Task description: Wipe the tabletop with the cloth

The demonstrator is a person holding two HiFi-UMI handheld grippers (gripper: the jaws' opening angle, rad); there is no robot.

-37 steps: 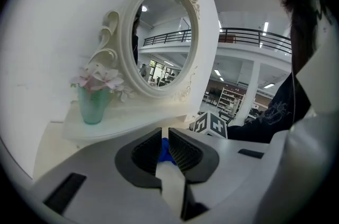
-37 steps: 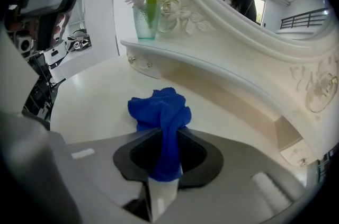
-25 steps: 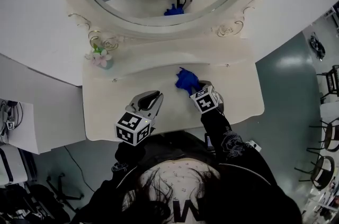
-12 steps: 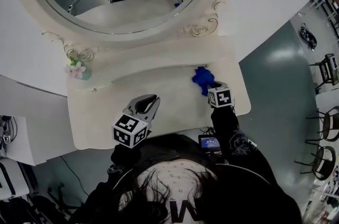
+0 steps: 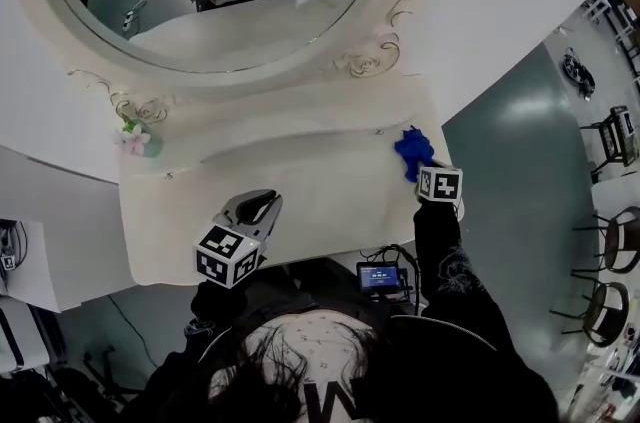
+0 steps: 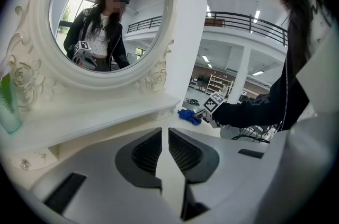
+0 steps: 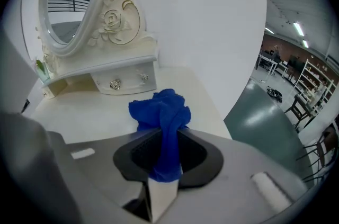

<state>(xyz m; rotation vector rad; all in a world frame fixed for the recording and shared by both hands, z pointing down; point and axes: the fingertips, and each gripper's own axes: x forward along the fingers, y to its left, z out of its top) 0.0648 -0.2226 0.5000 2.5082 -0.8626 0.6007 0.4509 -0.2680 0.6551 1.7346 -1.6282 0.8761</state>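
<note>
At tabletop (image 5: 300, 201) edge, right tool (image 5: 423, 170) gripping cloth (image 5: 411, 149)

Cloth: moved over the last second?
Yes. The cloth, held in the right gripper, has slid right across the tabletop: it was left of the mirror frame's right scroll ornament, now right of it, near the table's right end.

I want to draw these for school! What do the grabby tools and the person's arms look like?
The left hand-held gripper and the right hand-held gripper are pale grey, with dark ribbed pads inside the jaws. Each carries a white cube printed with black square markers. The person's sleeves are black.
</note>
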